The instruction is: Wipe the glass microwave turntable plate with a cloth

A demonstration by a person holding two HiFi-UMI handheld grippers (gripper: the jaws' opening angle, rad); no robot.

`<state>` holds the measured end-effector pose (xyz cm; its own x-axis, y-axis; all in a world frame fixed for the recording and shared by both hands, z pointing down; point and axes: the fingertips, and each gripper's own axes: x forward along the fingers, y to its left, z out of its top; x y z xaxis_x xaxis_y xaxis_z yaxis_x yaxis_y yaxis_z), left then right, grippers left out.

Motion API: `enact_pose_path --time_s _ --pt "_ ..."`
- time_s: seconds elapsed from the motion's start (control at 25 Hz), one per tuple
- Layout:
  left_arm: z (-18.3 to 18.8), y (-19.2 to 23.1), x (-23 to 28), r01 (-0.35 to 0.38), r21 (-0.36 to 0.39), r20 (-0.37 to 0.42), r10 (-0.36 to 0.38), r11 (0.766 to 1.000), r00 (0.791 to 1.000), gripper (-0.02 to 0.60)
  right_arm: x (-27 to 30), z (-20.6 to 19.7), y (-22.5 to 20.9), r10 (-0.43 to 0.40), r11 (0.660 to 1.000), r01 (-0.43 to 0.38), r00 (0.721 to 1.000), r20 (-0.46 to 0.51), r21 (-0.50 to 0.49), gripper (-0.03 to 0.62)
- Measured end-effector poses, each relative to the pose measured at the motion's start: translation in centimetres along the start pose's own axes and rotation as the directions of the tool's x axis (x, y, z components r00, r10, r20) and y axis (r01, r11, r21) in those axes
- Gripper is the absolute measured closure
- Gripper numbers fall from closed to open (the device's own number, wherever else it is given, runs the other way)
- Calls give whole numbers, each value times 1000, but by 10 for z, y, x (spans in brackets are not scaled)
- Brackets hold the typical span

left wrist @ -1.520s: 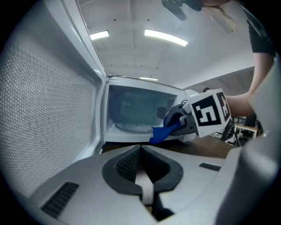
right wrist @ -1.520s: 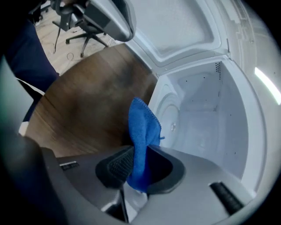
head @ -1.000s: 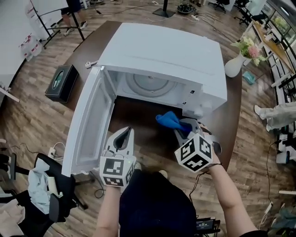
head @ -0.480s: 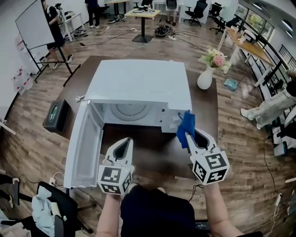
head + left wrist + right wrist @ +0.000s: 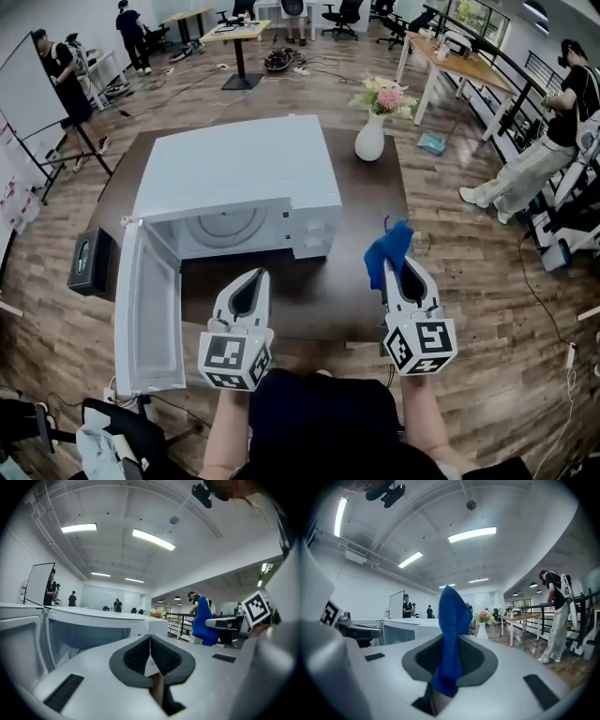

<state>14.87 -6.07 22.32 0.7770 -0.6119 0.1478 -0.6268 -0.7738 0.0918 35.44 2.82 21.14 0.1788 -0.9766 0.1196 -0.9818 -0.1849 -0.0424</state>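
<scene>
1. Head view: I hold my two arms forward side by side over the near edge of the dark table [image 5: 319,291]. My left gripper [image 5: 253,277] and my right gripper [image 5: 399,270] both point toward 12 o'clock, about level, each with its marker cube toward me.
2. Head view: the white microwave [image 5: 234,169] stands on the table with its door [image 5: 145,309] swung open toward 7 o'clock. The glass turntable plate [image 5: 225,228] lies inside the cavity. It is at 11 o'clock from my left jaws and at 10 o'clock from my right jaws, well apart from both.
3. Head view: the blue cloth [image 5: 387,251] stands up from my right jaws, outside the microwave, at 3 o'clock from its front corner. A white vase [image 5: 370,141] with flowers stands farther on the table, at 12 o'clock.
4. Left gripper view: the jaws of my left gripper [image 5: 150,638] are pressed together and nothing is between them, which the head view does not show clearly. The cloth [image 5: 204,620] appears at 2 o'clock and the microwave [image 5: 93,620] at 10 o'clock. I cannot make out the plate here.
5. Right gripper view: my right gripper [image 5: 450,649] is clenched on the cloth [image 5: 452,613], which rises toward 12 o'clock and hangs a little below the pads [image 5: 476,656]. The microwave [image 5: 403,630] is at 10 o'clock and the plate is not visible.
</scene>
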Motion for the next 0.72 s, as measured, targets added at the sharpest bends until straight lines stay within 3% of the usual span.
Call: enact_pose_path --time_s 0.36,0.72 --pt "-12 -30 18 48 -3 -5 -48 999 999 575 -20 -37 -10 -45 998 42 996 -76 -38 530" --pt "-19 -39 18 47 8 -19 -47 999 999 575 -24 -47 -6 -21 1000 20 995 -94 -13 530"
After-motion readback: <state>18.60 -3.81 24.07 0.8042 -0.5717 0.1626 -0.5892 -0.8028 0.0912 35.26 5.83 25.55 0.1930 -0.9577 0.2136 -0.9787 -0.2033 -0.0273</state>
